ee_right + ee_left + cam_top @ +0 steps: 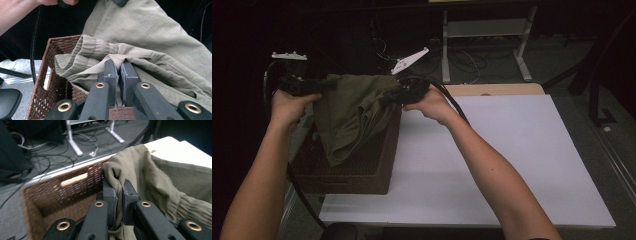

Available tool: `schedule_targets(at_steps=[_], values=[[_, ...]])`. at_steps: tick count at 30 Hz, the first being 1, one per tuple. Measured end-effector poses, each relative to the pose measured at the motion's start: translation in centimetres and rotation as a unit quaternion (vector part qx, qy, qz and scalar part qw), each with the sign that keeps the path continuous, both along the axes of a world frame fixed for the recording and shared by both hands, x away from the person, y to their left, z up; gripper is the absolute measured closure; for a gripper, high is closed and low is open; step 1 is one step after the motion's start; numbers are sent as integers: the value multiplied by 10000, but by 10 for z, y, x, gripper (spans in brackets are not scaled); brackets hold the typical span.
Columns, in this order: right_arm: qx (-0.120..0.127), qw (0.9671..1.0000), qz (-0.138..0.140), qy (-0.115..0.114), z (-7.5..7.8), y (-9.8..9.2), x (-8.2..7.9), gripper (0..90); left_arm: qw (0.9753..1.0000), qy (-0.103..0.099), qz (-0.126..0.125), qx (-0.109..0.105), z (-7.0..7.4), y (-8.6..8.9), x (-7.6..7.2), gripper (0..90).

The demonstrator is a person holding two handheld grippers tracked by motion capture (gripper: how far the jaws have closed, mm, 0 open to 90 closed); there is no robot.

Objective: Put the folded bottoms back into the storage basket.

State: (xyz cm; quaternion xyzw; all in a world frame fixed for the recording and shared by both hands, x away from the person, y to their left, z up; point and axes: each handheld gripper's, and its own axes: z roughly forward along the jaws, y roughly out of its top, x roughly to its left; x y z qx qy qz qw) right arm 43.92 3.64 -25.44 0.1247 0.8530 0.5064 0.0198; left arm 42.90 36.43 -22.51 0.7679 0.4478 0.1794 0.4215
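Observation:
An olive-green garment (349,112) hangs stretched between my two grippers above a brown wicker basket (362,175) at the table's left end. My left gripper (314,86) is shut on the cloth's left top edge. In the left gripper view its jaws pinch a fold of the garment (140,170), with the gripper (119,187) over the basket (50,195). My right gripper (394,95) is shut on the right top edge. In the right gripper view the gripper (118,67) clamps the elastic waistband of the garment (140,32) above the basket (52,85).
A white table top (492,160) spreads to the right of the basket. Beyond it stand a wooden board (497,89), metal table legs (524,55) and loose cables (462,62) on the floor. Black cables trail from both grippers.

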Motion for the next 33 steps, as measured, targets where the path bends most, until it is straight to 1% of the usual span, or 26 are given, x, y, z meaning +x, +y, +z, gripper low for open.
schedule_targets(at_steps=[4,7,9,11,16,20,21,25,26,27,29,31,33], values=[[-88,9999,85,14,-7,13,-1,846,9996,84,205,161,-9,11,0,841],[-113,9998,151,50,-13,20,-2,846,9988,145,322,341,-15,17,-1,841],[-157,9997,182,84,-17,24,-2,846,9981,210,406,412,-20,21,0,841],[-193,9996,191,126,-21,28,-2,846,9975,260,481,459,-24,25,1,841],[-298,9991,264,169,-31,36,-3,846,9959,365,679,479,-36,32,3,842],[-436,9984,298,200,-39,42,-4,846,9931,413,880,651,-46,34,5,842],[-465,9983,313,179,-42,44,-5,846,9926,422,911,677,-48,35,6,842],[-522,9977,355,257,-51,47,-7,846,9902,488,1020,822,-55,35,9,843],[-540,9975,372,263,-53,48,-7,846,9893,517,1046,875,-56,34,10,843],[-567,9973,376,282,-56,48,-8,846,9876,538,1092,994,-58,33,11,843],[-588,9971,396,288,-60,49,-9,846,9864,581,1107,1066,-60,32,13,844],[-590,9968,404,348,-65,49,-10,845,9843,619,1147,1188,-62,30,15,844],[-604,9965,429,394,-69,50,-11,845,9836,661,1160,1213,-65,28,18,843]])
